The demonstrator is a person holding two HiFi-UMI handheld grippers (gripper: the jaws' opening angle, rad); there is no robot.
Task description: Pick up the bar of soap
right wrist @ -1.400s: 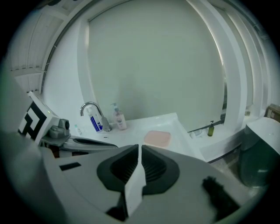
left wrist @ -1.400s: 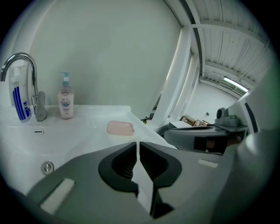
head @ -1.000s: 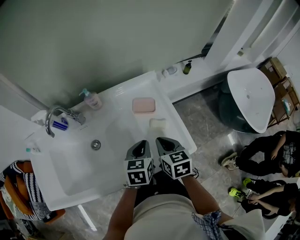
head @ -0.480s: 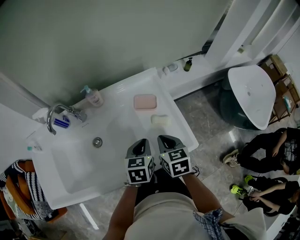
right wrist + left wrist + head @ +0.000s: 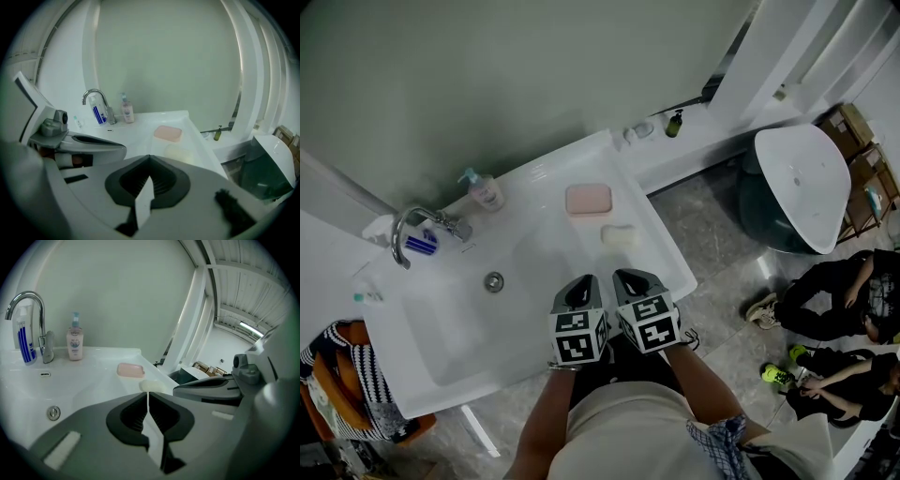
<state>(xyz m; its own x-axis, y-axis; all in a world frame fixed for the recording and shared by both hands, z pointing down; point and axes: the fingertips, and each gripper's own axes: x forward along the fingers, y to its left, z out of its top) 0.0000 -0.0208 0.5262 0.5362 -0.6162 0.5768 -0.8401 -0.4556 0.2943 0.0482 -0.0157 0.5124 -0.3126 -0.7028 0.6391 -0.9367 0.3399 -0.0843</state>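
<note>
- Here, the bar of soap [image 5: 620, 235] is seen lying on the white desk [image 5: 546, 183], near its right edge, just beside a pink dish [image 5: 588, 199].
- The left gripper [image 5: 582, 283] and right gripper [image 5: 630, 277] are held empty, jaws together, over the desk's front edge.
- Bare desk is left between the right gripper and the soap.

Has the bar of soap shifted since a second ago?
No. The bar of soap keeps its spot beside the pink dish on the sink top.
</note>
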